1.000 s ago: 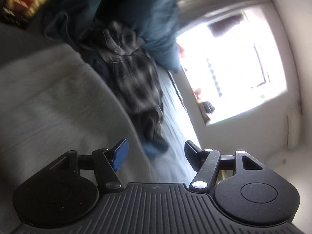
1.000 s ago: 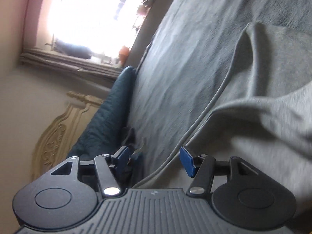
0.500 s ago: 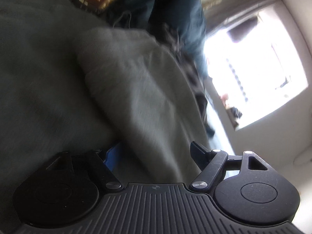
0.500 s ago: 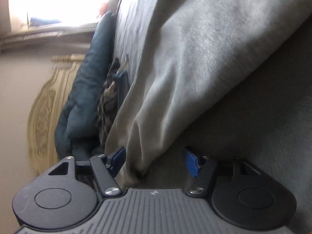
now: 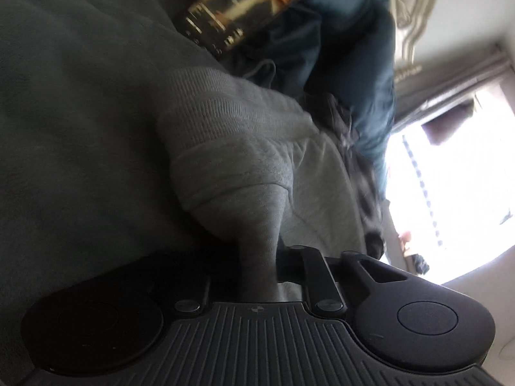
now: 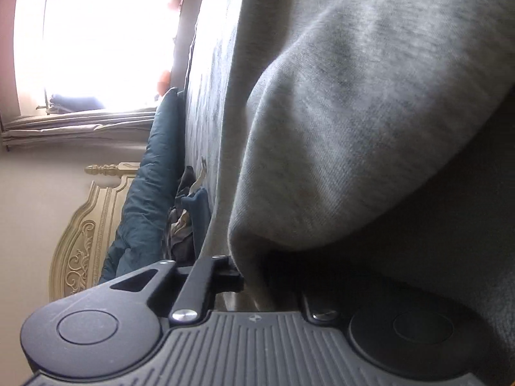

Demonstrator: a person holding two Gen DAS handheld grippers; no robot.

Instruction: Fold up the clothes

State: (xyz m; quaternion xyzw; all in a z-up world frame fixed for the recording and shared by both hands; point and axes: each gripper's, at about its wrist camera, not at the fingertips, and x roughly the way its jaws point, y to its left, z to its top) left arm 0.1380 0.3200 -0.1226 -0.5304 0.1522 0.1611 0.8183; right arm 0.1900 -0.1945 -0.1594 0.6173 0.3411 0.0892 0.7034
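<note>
A light grey sweatshirt lies bunched on the grey bedcover, its ribbed hem showing in the left wrist view. My left gripper is shut on a fold of that sweatshirt, which hides both fingertips. In the right wrist view the same grey sweatshirt fills most of the frame. My right gripper is shut on its edge; the right finger sits in shadow under the cloth.
A dark blue quilt and a dark plaid garment lie along the headboard side. A gold and black box rests on the bed. The carved cream headboard and a bright window stand beyond.
Both grippers were open over the bed a second ago. They moved down onto the grey sweatshirt and closed on its fabric.
</note>
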